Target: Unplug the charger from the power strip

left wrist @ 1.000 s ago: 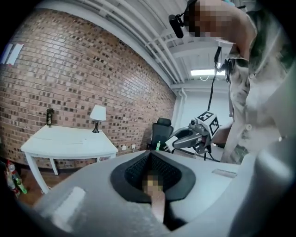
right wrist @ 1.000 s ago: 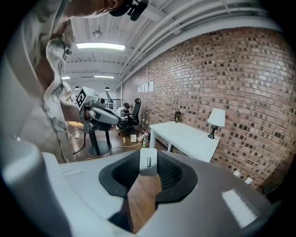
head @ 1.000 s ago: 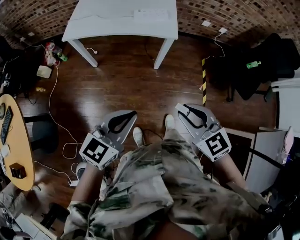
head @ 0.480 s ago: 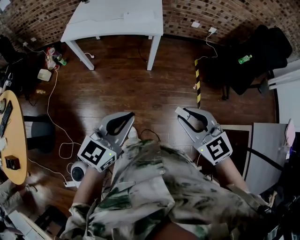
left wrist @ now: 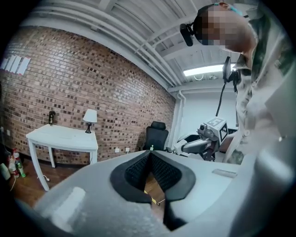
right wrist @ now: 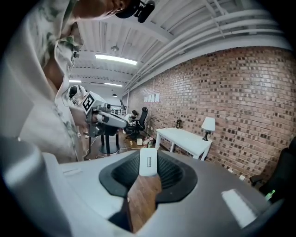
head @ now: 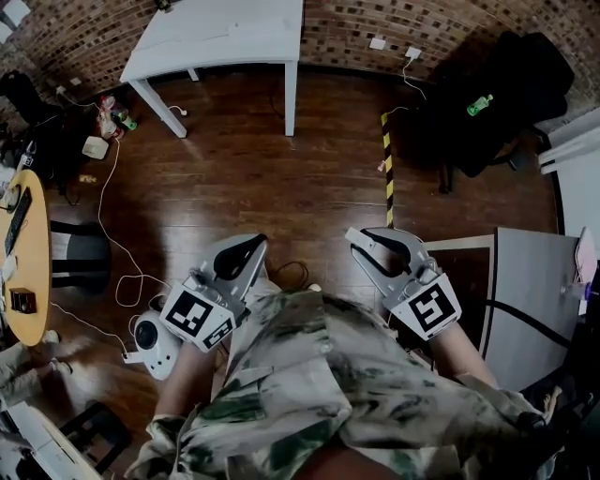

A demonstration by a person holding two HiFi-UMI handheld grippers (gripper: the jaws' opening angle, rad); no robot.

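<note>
A dark, glossy plank floor [head: 281, 159] fills most of the head view, edged along the top by a rough red brick wall [head: 450, 23]. Against that wall stands a white, flat-topped rectangular counter [head: 216, 37] on straight square legs. At the left edge curves a round yellow wooden counter [head: 33, 272], and a black padded office chair [head: 506, 84] sits at the upper right. A broad stretch of bare floor lies open between the white counter and the grippers. On the right it is bounded by a narrow yellow-and-black striped strip [head: 385, 169], and on the left by a thin white cable [head: 108, 225] trailing loosely over the planks.

The left gripper [left wrist: 149, 155] is smooth grey plastic with ribbed black pads. It is clenched, its tips meeting with nothing held. The right gripper [right wrist: 149, 155], built the same, grasps a small white rectangular plastic charger [right wrist: 148, 164] with a narrow slot in its face. The charger is pinched upright at the gripper's tips, well away from the white counter.
</note>
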